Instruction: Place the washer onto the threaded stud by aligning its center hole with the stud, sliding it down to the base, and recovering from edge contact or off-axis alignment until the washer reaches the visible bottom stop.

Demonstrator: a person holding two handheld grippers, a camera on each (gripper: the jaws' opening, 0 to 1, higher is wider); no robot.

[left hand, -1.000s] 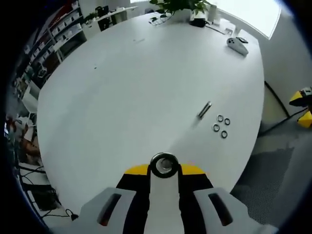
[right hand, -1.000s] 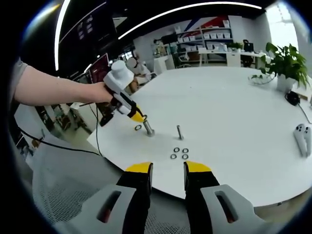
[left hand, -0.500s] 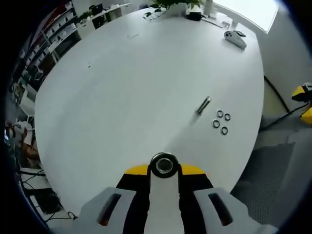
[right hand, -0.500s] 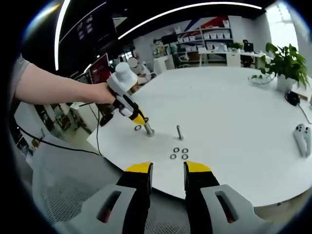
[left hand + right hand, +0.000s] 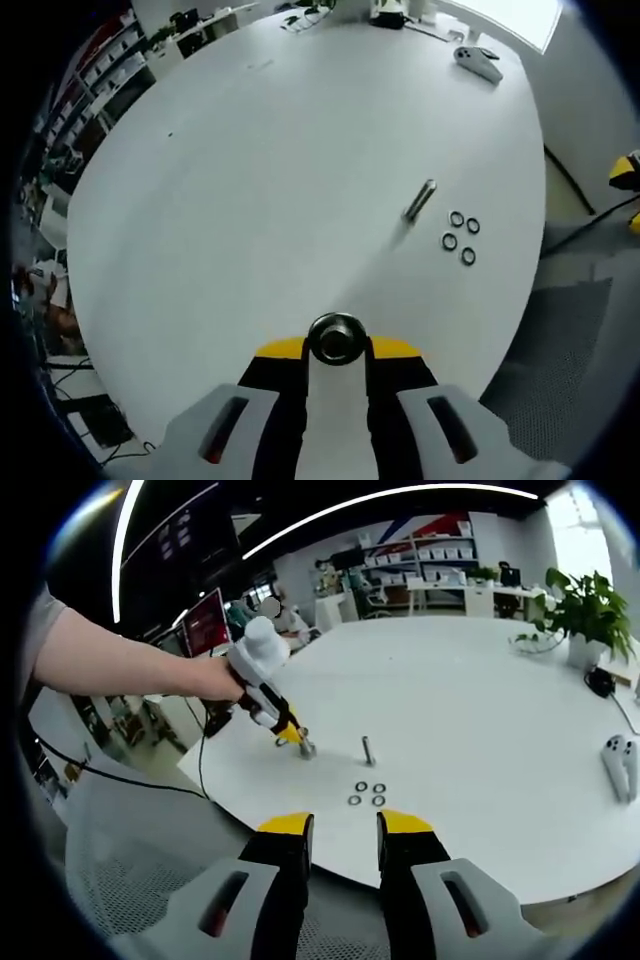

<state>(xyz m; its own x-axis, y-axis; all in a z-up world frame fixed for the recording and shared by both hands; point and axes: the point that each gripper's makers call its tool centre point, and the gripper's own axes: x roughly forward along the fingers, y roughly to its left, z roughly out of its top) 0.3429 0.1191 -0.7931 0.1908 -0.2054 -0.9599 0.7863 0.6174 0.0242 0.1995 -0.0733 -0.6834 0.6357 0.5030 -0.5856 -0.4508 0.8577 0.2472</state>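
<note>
Between the yellow-tipped jaws of my left gripper sits a short silver metal cylinder, seen end-on. The jaws look clamped on it. From the right gripper view it points down at the round white table near the edge. My right gripper hangs off the table edge, jaws a narrow gap apart, nothing in them.

Four small dark metal ring washers lie flat in a tight cluster, none picked up. Just beside them a slim threaded steel stud stands upright and bare.

Handling guess: the washers are light, rigid, thin and slick, and hard to lift flat off the tabletop. I'd pinch one across its outer rim and keep the hole clear. It tilts easily and will likely catch on the threads.

No readable writing or brand; the shelf labels in the background are too small.
</note>
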